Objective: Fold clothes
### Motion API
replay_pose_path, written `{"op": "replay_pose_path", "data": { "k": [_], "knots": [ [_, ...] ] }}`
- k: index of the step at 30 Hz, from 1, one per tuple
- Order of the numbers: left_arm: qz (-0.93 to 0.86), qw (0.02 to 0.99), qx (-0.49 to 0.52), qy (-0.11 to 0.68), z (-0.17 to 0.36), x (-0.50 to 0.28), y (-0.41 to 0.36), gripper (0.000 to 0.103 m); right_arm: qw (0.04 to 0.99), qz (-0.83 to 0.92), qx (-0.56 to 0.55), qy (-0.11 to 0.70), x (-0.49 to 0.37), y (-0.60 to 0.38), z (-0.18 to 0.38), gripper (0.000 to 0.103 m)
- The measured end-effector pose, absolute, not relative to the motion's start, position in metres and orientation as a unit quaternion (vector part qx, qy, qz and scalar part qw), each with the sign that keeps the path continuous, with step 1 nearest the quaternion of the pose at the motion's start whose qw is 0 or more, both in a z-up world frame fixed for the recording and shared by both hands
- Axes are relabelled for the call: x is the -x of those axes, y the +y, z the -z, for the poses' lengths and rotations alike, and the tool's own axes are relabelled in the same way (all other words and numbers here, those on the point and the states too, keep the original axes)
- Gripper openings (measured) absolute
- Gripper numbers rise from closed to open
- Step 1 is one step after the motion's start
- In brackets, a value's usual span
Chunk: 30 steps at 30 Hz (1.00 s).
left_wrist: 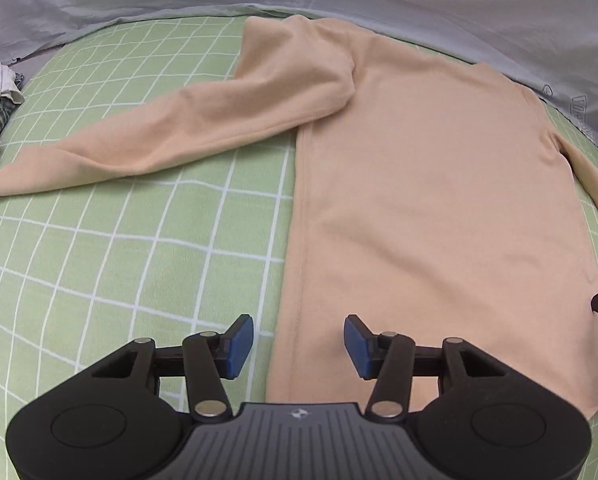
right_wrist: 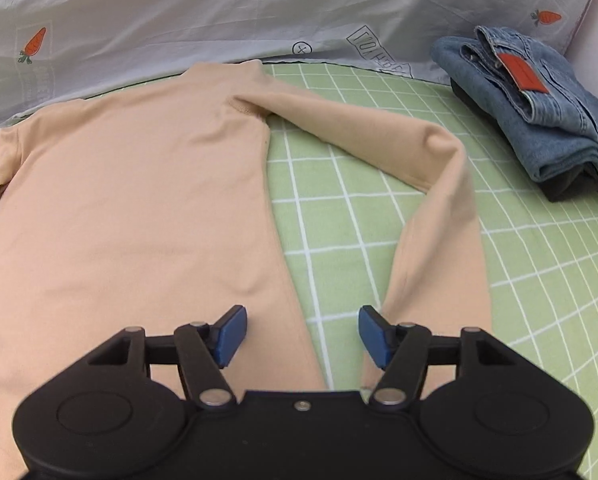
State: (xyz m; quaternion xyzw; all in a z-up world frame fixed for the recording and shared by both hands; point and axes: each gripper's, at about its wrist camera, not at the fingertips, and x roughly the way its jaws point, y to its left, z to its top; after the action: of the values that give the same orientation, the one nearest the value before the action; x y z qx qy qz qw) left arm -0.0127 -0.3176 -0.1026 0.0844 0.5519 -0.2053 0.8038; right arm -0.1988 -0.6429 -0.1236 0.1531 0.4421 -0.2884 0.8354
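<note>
The peach sweater (left_wrist: 439, 208) lies flat on the green checked bed (left_wrist: 119, 260); folded jeans (right_wrist: 539, 120) sit far right. Left gripper (left_wrist: 299, 346) and right gripper (right_wrist: 302, 336) are released, jaws spread over the sweater's near side edges.

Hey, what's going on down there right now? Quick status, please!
Both tools open, left tool and right tool hovering at the hem. Peach long-sleeve shirt lies flat, unfolded, sleeves spread out. Folded jeans sit off right, not blocking.

Peach top (left_wrist: 439, 184), green/white grid sheet (left_wrist: 139, 264), blue denim jeans (right_wrist: 539, 112).
</note>
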Motion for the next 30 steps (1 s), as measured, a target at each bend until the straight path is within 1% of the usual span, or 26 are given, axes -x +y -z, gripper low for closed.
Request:
{"op": "replay_pose_path", "data": {
  "k": [1, 2, 3, 4, 5, 6, 7, 10, 15, 19, 24, 26, 27, 29, 30],
  "knots": [
    [0.205, 0.802, -0.083, 0.555, 0.105, 0.019, -0.316, 0.051, 0.838, 0.279, -0.166, 0.439, 0.204, -0.639, 0.124, 0.054],
    [0.206, 0.804, -0.085, 0.552, 0.105, 0.026, -0.314, 0.05, 0.841, 0.274, -0.17, 0.436, 0.209, -0.634, 0.124, 0.05],
    [0.211, 0.803, -0.091, 0.549, 0.105, 0.031, -0.314, 0.046, 0.843, 0.271, -0.166, 0.433, 0.214, -0.629, 0.124, 0.046],
    [0.216, 0.803, -0.096, 0.547, 0.105, 0.037, -0.314, 0.029, 0.847, 0.267, -0.162, 0.431, 0.218, -0.624, 0.124, 0.034],
    [0.215, 0.805, -0.097, 0.544, 0.105, 0.042, -0.313, 0.015, 0.851, 0.259, -0.158, 0.429, 0.22, -0.619, 0.124, 0.015],
    [0.216, 0.807, -0.097, 0.541, 0.105, 0.047, -0.311, 0.009, 0.854, 0.252, -0.159, 0.427, 0.223, -0.615, 0.123, 0.007],
    [0.218, 0.809, -0.093, 0.539, 0.106, 0.051, -0.308, 0.007, 0.855, 0.251, -0.157, 0.425, 0.226, -0.611, 0.123, 0.006],
    [0.22, 0.809, -0.084, 0.538, 0.106, 0.062, -0.297, 0.005, 0.857, 0.254, -0.135, 0.428, 0.232, -0.596, 0.122, 0.006],
    [0.225, 0.803, -0.092, 0.545, 0.106, 0.092, -0.275, 0.006, 0.856, 0.253, -0.132, 0.432, 0.261, -0.573, 0.12, 0.006],
    [0.227, 0.788, -0.09, 0.565, 0.104, 0.108, -0.252, 0.006, 0.848, 0.253, -0.134, 0.446, 0.286, -0.551, 0.116, 0.006],
    [0.236, 0.777, -0.086, 0.578, 0.102, 0.112, -0.239, 0.007, 0.841, 0.257, -0.097, 0.466, 0.299, -0.523, 0.114, 0.007],
    [0.244, 0.778, -0.073, 0.574, 0.098, 0.11, -0.236, 0.007, 0.839, 0.265, -0.092, 0.466, 0.301, -0.519, 0.114, 0.012],
    [0.249, 0.78, -0.068, 0.57, 0.094, 0.108, -0.237, 0.01, 0.838, 0.269, -0.092, 0.465, 0.302, -0.519, 0.114, 0.014],
    [0.256, 0.787, -0.065, 0.558, 0.087, 0.107, -0.241, 0.015, 0.838, 0.271, -0.098, 0.464, 0.304, -0.524, 0.113, 0.024],
    [0.258, 0.791, -0.064, 0.551, 0.083, 0.107, -0.245, 0.019, 0.839, 0.271, -0.101, 0.462, 0.306, -0.526, 0.112, 0.026]
  ]
}}
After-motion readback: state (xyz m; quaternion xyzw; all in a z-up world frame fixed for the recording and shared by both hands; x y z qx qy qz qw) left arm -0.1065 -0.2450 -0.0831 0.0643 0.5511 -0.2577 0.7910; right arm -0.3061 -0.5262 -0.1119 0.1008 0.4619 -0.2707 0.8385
